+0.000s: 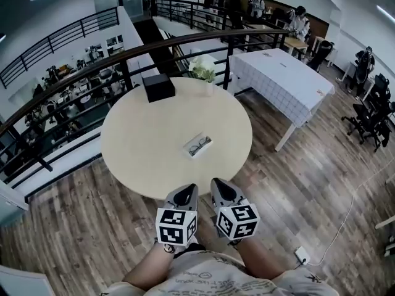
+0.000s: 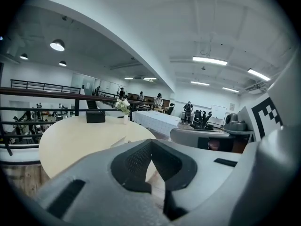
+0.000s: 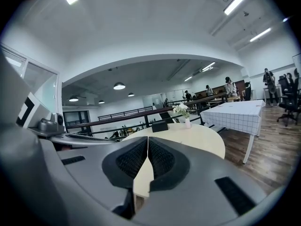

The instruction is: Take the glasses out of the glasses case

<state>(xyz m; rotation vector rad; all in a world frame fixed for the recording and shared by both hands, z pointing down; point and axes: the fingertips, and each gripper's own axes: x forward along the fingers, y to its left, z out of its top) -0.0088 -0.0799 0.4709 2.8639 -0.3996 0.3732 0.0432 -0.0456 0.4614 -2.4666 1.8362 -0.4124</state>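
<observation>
An open white glasses case point(image 1: 198, 145) lies right of centre on the round beige table point(image 1: 142, 147), with dark-framed glasses point(image 1: 197, 146) inside it. Both grippers hang side by side off the table's near edge, close to my body and well short of the case. My left gripper point(image 1: 189, 190) is shut and holds nothing. The right gripper point(image 1: 216, 184) is shut and empty too. In the left gripper view the jaws point(image 2: 151, 147) meet, and the case's pale edge point(image 2: 119, 142) shows just beyond them. The right gripper view shows its jaws point(image 3: 148, 142) pressed together, pointing over the table point(image 3: 193, 138).
A black box point(image 1: 158, 86) and a vase of white flowers point(image 1: 203, 68) stand at the table's far edge, by a black railing point(image 1: 74, 76). A checked-cloth table point(image 1: 281, 79) stands to the right on the wood floor. People stand far off at the back.
</observation>
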